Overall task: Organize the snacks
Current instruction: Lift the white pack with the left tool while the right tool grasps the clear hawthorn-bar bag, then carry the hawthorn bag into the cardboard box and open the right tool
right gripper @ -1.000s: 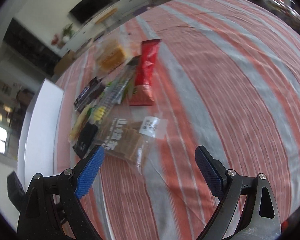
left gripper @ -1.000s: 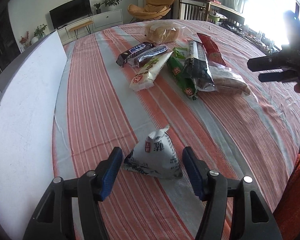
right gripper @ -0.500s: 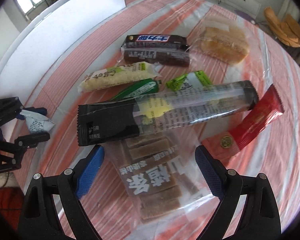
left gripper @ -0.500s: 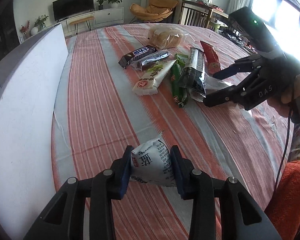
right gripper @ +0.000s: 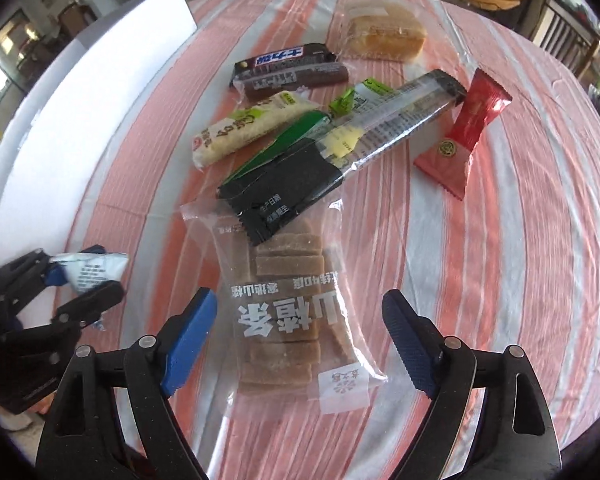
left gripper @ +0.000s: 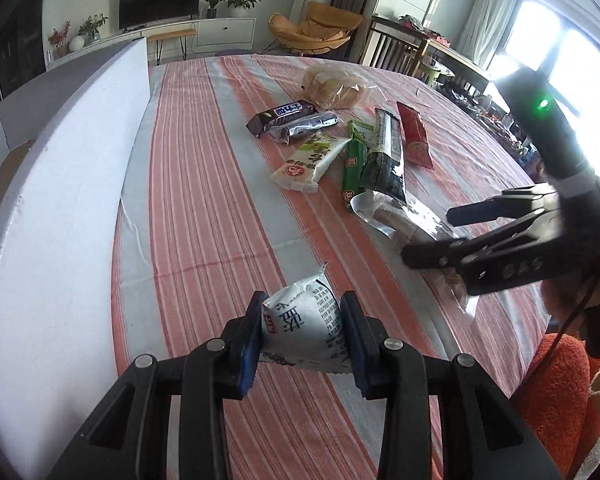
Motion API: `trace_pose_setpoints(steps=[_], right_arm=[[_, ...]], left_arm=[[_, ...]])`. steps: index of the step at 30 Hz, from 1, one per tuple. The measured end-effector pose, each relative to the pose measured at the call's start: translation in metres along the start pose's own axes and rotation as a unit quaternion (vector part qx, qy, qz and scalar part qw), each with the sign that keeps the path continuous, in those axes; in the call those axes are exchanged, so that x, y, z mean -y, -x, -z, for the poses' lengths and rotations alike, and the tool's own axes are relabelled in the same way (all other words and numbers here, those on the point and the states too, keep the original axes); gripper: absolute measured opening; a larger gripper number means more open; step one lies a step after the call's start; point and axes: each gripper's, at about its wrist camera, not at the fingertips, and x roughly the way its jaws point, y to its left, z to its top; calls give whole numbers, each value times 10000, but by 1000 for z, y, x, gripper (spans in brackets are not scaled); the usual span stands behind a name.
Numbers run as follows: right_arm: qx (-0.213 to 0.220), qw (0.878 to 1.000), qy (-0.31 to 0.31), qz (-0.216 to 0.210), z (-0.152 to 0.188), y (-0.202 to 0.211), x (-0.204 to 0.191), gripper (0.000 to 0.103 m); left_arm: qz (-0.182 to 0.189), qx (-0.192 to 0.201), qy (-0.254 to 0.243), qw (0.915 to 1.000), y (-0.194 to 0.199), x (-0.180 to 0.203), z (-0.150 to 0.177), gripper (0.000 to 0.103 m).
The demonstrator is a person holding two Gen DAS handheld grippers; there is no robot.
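My left gripper [left gripper: 302, 334] is shut on a small white snack packet [left gripper: 300, 326] with black print, held just above the striped tablecloth [left gripper: 204, 208]. The same packet [right gripper: 90, 270] shows at the left of the right wrist view, in the left gripper [right gripper: 86, 278]. My right gripper [right gripper: 300, 340] points down over a clear bag of brown bars [right gripper: 288, 300]. Its jaws straddle the bag and are closing; the pads do not touch it. From the left wrist view the right gripper [left gripper: 430, 234] hovers over that bag [left gripper: 404, 226].
A pile of snacks lies beyond: a black-and-clear long pack [right gripper: 340, 152], a red packet [right gripper: 464, 132], a green bar [right gripper: 280, 148], a cream rice bar [right gripper: 244, 128], dark chocolate bars [right gripper: 288, 68] and bagged bread [right gripper: 384, 34]. A white board [left gripper: 60, 208] stands along the table's left side.
My left gripper closed on the white packet and lifted it slightly. My right gripper swung over the pile and came down above the clear bag of brown bars.
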Motion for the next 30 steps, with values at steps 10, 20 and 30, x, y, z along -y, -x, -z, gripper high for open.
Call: trace_pose_setpoints(steps=[10, 20, 30], right_arm=[[455, 9967, -523, 422, 4, -38, -7, 97], [631, 9951, -655, 379, 33, -36, -11, 52], [1013, 9624, -2121, -1363, 58, 4, 49, 49]], left_arm=[[184, 48, 31, 9998, 23, 6, 7, 37], [428, 305, -109, 9986, 52, 23, 5, 36], [672, 543, -188, 9961, 85, 31, 1, 36]])
